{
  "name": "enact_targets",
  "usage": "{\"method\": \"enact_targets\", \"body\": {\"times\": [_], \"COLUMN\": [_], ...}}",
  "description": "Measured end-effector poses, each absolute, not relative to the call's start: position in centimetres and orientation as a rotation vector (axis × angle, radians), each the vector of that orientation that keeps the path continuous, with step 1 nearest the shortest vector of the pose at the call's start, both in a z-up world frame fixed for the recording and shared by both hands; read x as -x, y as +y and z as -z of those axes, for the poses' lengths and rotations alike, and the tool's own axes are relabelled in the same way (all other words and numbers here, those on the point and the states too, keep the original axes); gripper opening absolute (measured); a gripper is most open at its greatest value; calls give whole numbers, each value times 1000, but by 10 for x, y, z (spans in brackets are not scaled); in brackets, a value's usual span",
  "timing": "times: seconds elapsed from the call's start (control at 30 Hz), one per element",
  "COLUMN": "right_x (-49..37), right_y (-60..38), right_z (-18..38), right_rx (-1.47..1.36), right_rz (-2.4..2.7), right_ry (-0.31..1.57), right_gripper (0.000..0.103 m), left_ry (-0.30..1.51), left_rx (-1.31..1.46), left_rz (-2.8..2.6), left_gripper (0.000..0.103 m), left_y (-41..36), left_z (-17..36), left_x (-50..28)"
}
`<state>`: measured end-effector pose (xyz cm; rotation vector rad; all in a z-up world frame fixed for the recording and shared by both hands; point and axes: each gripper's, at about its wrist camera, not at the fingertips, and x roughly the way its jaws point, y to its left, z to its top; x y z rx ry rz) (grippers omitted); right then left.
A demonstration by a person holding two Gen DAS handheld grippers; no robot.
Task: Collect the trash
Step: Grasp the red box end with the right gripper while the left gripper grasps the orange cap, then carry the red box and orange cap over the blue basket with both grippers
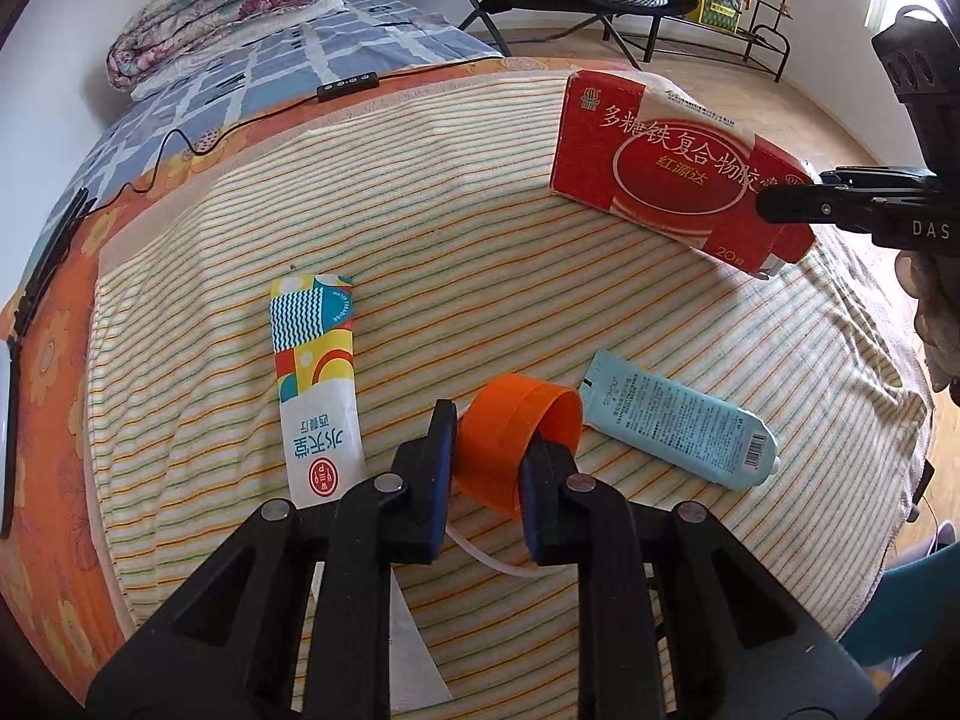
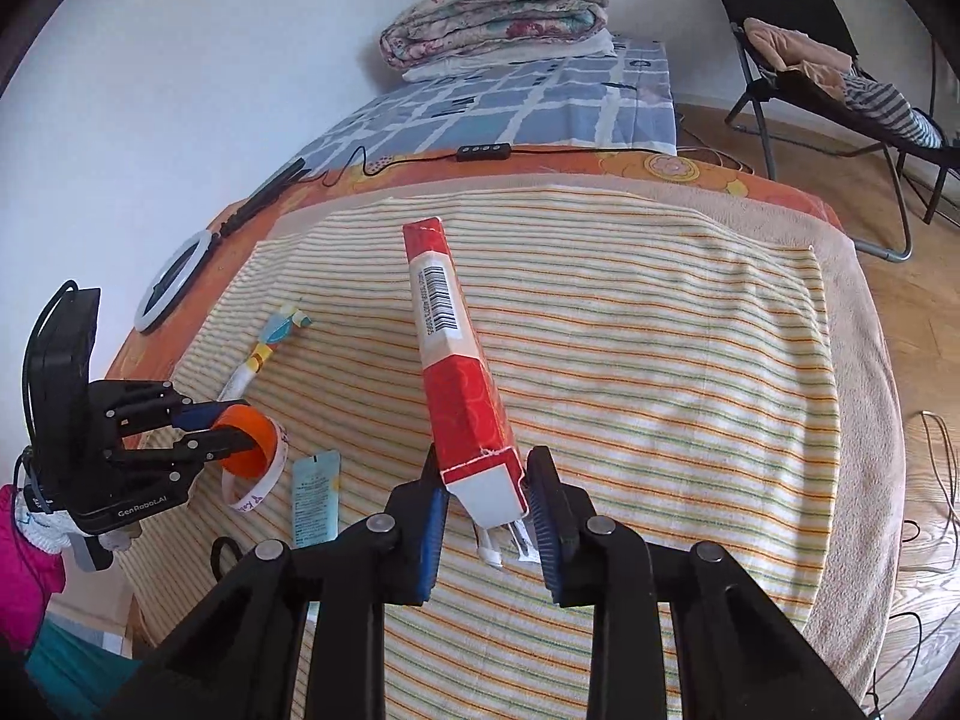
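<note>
My left gripper (image 1: 489, 468) is shut on an orange plastic cap (image 1: 517, 438), held just above the striped towel (image 1: 456, 228); it also shows in the right wrist view (image 2: 246, 429). My right gripper (image 2: 487, 483) is shut on a red and white medicine box (image 2: 459, 372) and holds it up over the bed; the box shows in the left wrist view (image 1: 672, 171) at upper right. A colourful flat packet (image 1: 315, 378) lies left of the cap. A pale blue tube (image 1: 684, 420) lies right of it.
A white ring band (image 2: 255, 489) lies under the left gripper. A folded quilt (image 2: 498, 15) sits at the bed's head. A black cable with a remote (image 2: 483, 151) and a ring light (image 2: 174, 279) lie on the orange sheet. A folding chair (image 2: 840, 78) stands on the wood floor.
</note>
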<state>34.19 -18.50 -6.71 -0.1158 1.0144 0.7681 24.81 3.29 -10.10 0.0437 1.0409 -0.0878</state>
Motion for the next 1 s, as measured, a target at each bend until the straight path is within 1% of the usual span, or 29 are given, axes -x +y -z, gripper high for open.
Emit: {"method": "enact_targets", "body": {"times": [0.17, 0.33, 0.4, 0.73, 1.0], "right_x": [-344, -337, -332, -302, -251], "right_y": [-175, -167, -168, -185, -198], "right_z": [65, 60, 55, 20, -10], "right_rx": [133, 162, 156, 108, 105], "right_rz": [-746, -727, -723, -719, -757], "right_ry": [981, 947, 929, 887, 867], "right_gripper": [27, 20, 19, 18, 18], "left_ry": [1032, 1009, 998, 965, 937], "left_rx": [-41, -25, -17, -40, -42], "left_rz": [85, 68, 64, 72, 76], "left_gripper": [18, 18, 18, 18, 18], "left_y": [32, 34, 36, 25, 11], "left_z": [97, 88, 83, 54, 26], "left_x": [-245, -239, -236, -207, -163]}}
